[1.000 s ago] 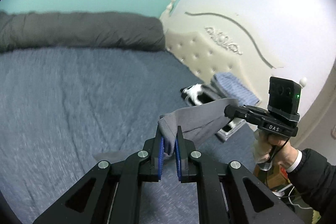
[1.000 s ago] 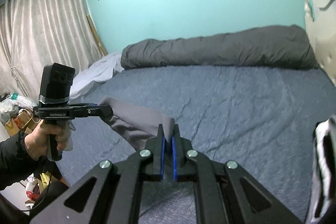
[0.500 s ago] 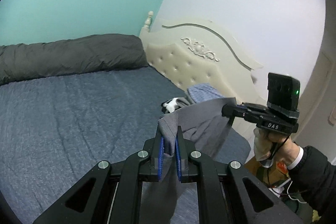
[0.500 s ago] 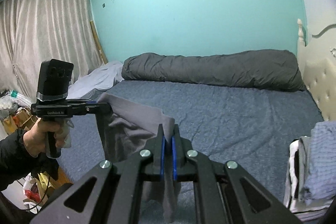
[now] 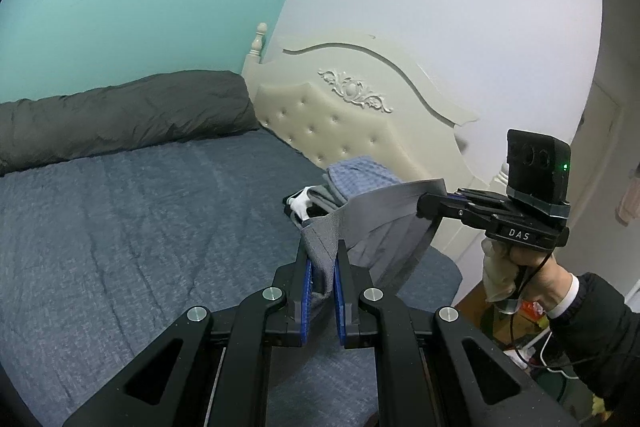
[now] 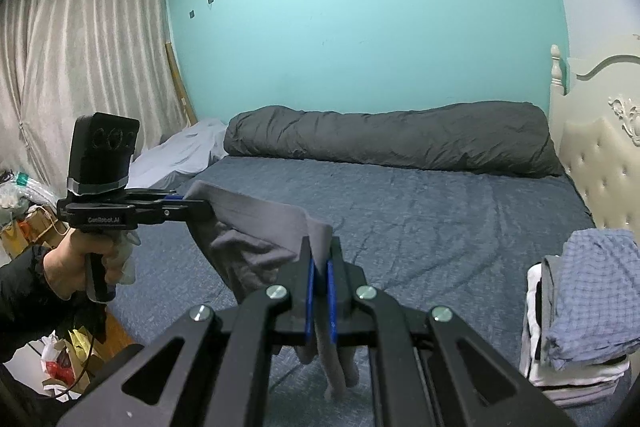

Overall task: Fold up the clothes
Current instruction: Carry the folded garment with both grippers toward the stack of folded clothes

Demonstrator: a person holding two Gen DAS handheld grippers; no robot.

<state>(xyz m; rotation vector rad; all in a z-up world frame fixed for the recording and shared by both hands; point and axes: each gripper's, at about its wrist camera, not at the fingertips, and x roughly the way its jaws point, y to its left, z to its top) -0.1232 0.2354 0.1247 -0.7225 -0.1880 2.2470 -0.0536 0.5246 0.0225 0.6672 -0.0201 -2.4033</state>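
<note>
- Holding a grey knit garment (image 5: pixel 384 223) up in the air between both grippers, above the near edge of the blue quilted bedspread (image 5: pixel 140 227).
- Left gripper (image 5: pixel 320 267): blue-padded fingers pinched narrow on one folded corner of the garment, cloth bunched between the pads.
- Right gripper (image 6: pixel 319 267): same state, clamped tight on the other corner, a strip of fabric hanging down below the fingers.
- Seen in the left wrist view: right gripper body at right, gripped by a hand (image 5: pixel 516 267) in a dark sleeve, tip on the garment's top edge.
- Seen in the right wrist view: left gripper body at left, gripped by the other hand (image 6: pixel 80 259), tip on the opposite top edge.
- Top edge stretched roughly level between the two tips; rest of the garment sagging in loose folds, clear of the bedspread.
- Stack of folded clothes topped by a blue checked cloth (image 6: pixel 588 291) on the bedspread just beside the cream tufted headboard (image 5: pixel 340 131), right of the garment.
- Rolled dark grey duvet (image 6: pixel 392 139) along the far side against the teal wall (image 6: pixel 340 7).
- Pale curtains (image 6: pixel 80 59) far left; clutter on the floor near left, too small to identify.
</note>
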